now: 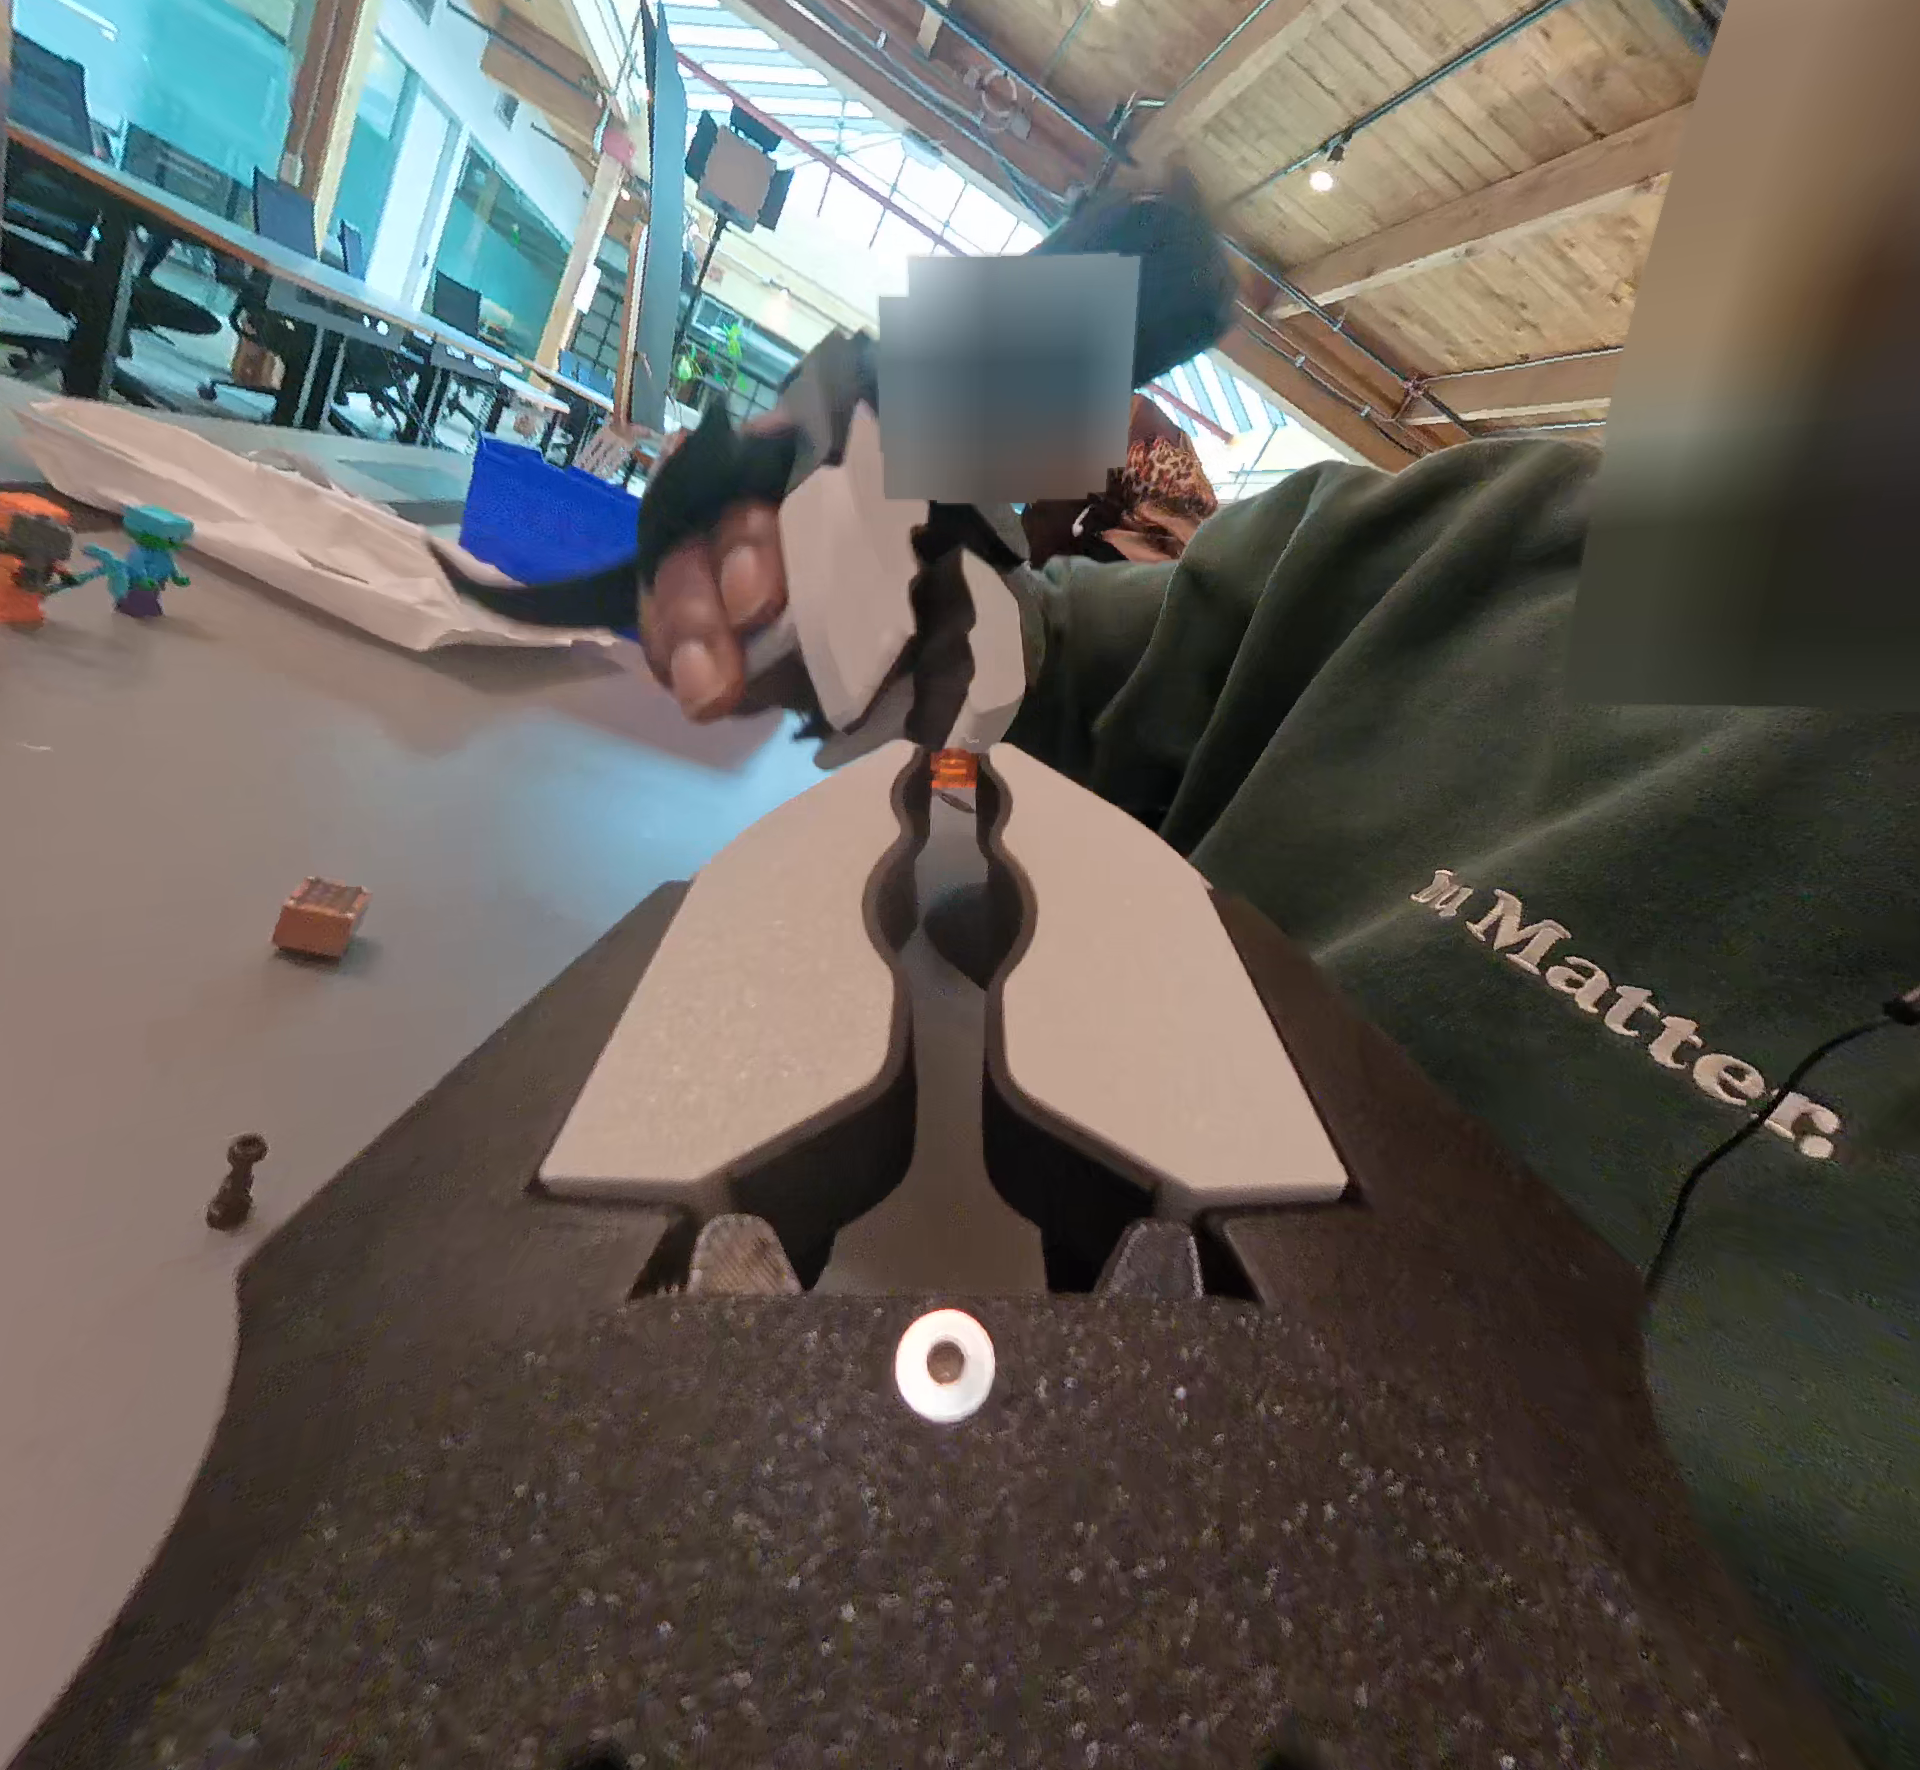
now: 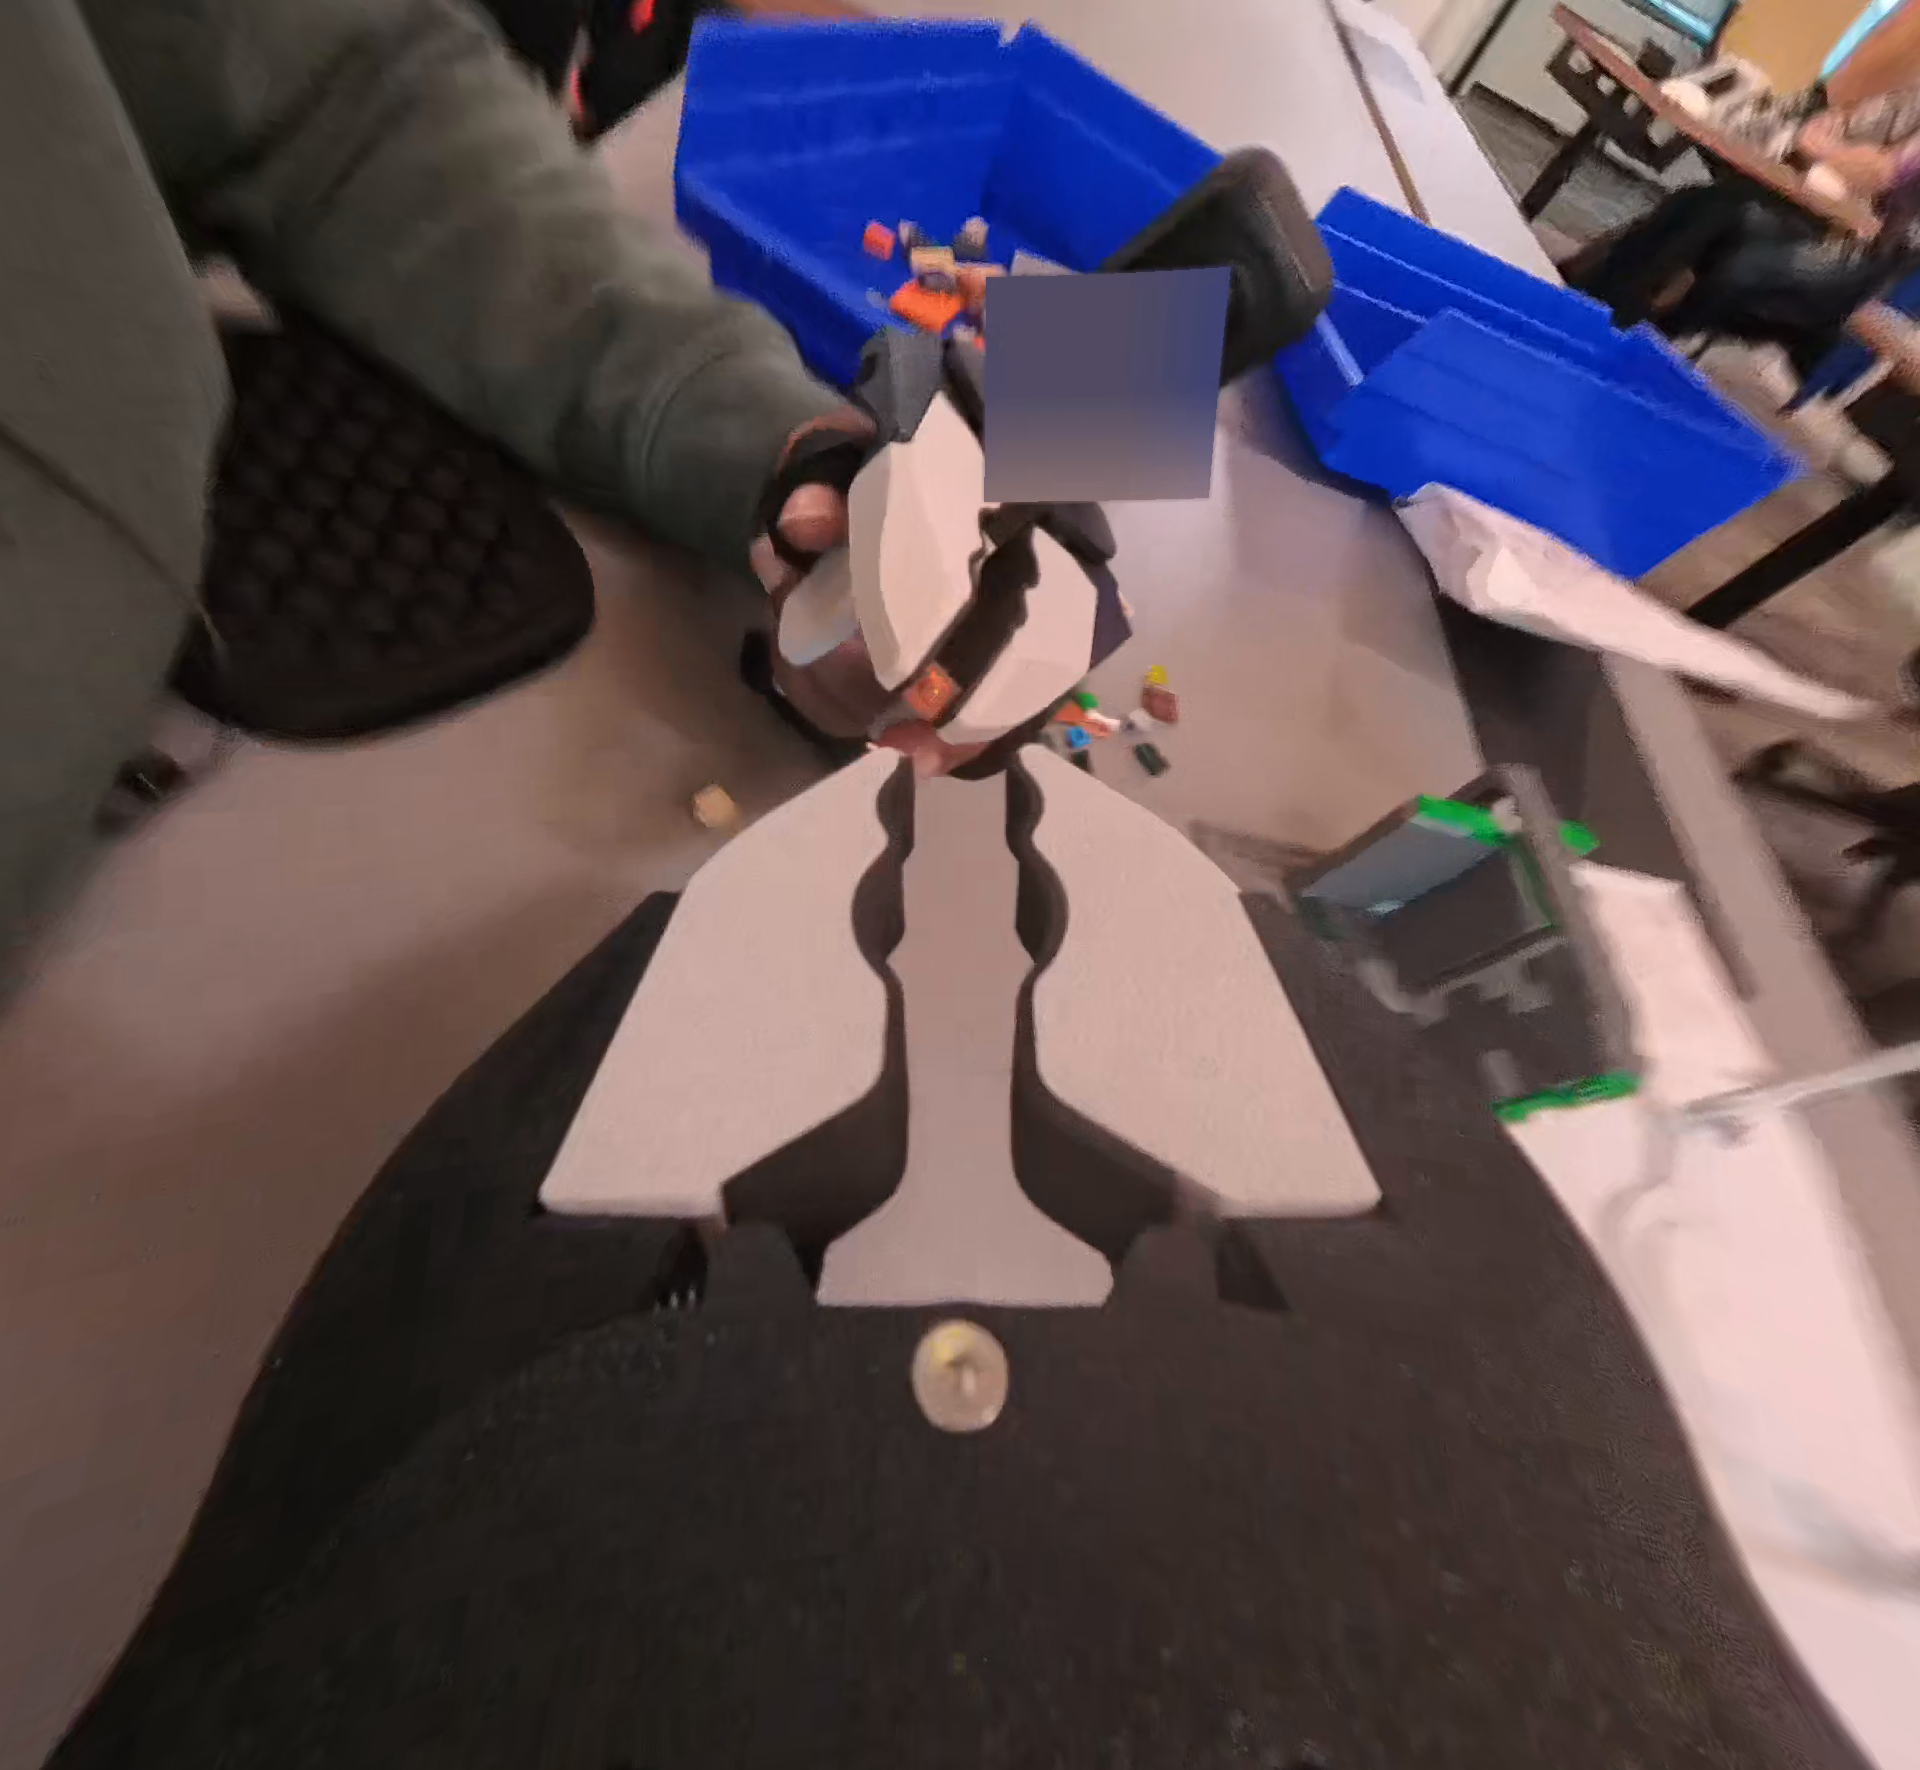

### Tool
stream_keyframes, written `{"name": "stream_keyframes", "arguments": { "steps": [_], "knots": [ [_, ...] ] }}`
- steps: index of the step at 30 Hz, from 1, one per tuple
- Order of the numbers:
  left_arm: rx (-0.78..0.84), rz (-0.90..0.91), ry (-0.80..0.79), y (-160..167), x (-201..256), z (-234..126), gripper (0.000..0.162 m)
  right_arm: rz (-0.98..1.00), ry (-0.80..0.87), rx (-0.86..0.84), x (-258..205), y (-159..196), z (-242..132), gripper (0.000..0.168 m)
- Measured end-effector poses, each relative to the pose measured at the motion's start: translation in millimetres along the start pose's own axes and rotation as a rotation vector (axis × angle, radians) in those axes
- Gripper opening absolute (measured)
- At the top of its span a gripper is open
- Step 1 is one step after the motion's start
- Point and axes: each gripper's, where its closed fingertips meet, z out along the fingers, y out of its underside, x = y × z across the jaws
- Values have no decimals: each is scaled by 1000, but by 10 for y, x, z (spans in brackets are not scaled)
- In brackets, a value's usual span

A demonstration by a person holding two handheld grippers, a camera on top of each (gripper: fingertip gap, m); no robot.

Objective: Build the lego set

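Your left gripper is closed on a small orange piece, pinched right at the fingertips and lifted clear of the bench. Your right gripper points straight at it, so the two meet nearly tip to tip and the piece lies dead ahead of the right tips, just beyond them. The right jaws stand with a narrow gap. Something pale and blurred sits at their ends, and I can't tell whether it's a held piece or not, so I can't say if that gripper is gripping anything.

The piece is too small to give a long axis. One flat face is turned toward your right wrist camera, so any joining will likely go head-on along the right fingers. The left has the piece, so the right is the free one to move. Other loose pieces lie on the bench below, in front of the blue bin
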Motion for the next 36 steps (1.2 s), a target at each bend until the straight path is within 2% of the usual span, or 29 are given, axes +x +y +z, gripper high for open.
{"name": "stream_keyframes", "arguments": {
  "steps": [4, 9, 13, 18, 21, 26, 33, 36],
  "knots": [
    [29, 105, -6, -45, 65, 14, 8, 423, -84, 208, -114, -52, -32, 16],
    [-19, 339, -59, 7, 150, 90, 8, 802, -272, 409, -169, -205, -125, 15],
    [-71, 538, -133, 36, 196, 175, 7, 1002, -371, 465, -209, -256, -105, 16],
    [-84, 682, -196, 38, 194, 205, 7, 1129, -421, 504, -222, -291, -100, 11],
    [-100, 745, -231, 56, 158, 202, 7, 1206, -444, 492, -228, -255, -97, 8],
    [-180, 797, -279, 199, 36, 204, 8, 1283, -413, 378, -267, -60, -80, 7],
    [-329, 731, -346, 425, -237, 143, 14, 1227, -267, 152, -284, 363, -86, 6],
    [-409, 726, -381, 505, -342, 90, 12, 1150, -204, -3, -319, 672, -39, 7]
  ]
}}
